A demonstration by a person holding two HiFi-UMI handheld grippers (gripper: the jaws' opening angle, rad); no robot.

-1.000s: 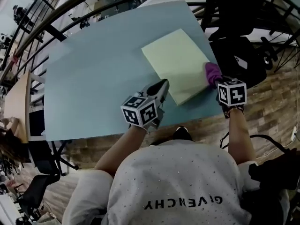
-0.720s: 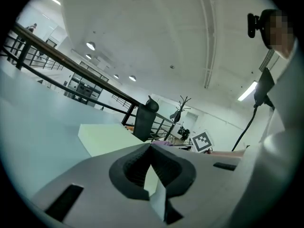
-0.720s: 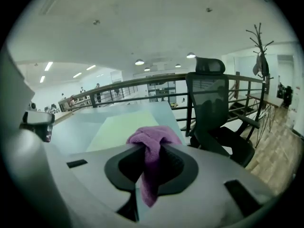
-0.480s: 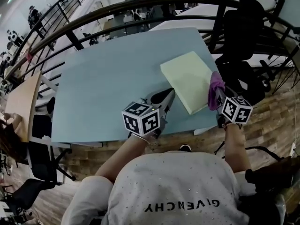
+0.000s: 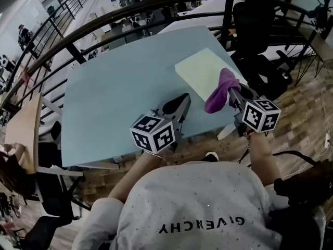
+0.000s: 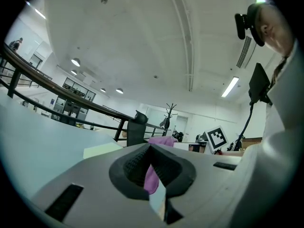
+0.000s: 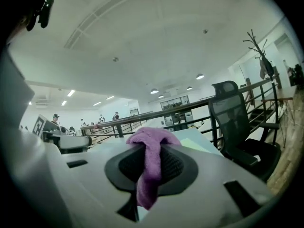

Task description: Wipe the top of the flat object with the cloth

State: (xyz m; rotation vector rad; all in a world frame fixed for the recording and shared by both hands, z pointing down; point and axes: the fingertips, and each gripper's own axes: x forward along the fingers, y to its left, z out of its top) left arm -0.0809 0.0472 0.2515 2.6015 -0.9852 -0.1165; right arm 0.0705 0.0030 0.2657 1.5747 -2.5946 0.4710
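Over the pale yellow flat pad (image 5: 200,72) on the blue surface (image 5: 114,87), right gripper (image 5: 232,98) jaws clamped a purple cloth (image 5: 218,92), left gripper (image 5: 181,102) jaws closed empty; likely mid-wipe, cloth needed lowering onto pad.

We see only a pale sliver of the flat object (image 6: 100,150) above the body of the left gripper (image 6: 152,167) in its own view, and in the head view the cloth (image 5: 220,90) hangs over that object's near right corner. In the right gripper view the cloth fills the gap between the fingers (image 7: 173,169) of the right gripper (image 7: 151,167), covering most of their gripping faces. The near edge of the surface (image 5: 114,92) is partly hidden by a marker cube (image 5: 153,134) and the person's arm (image 5: 130,176).
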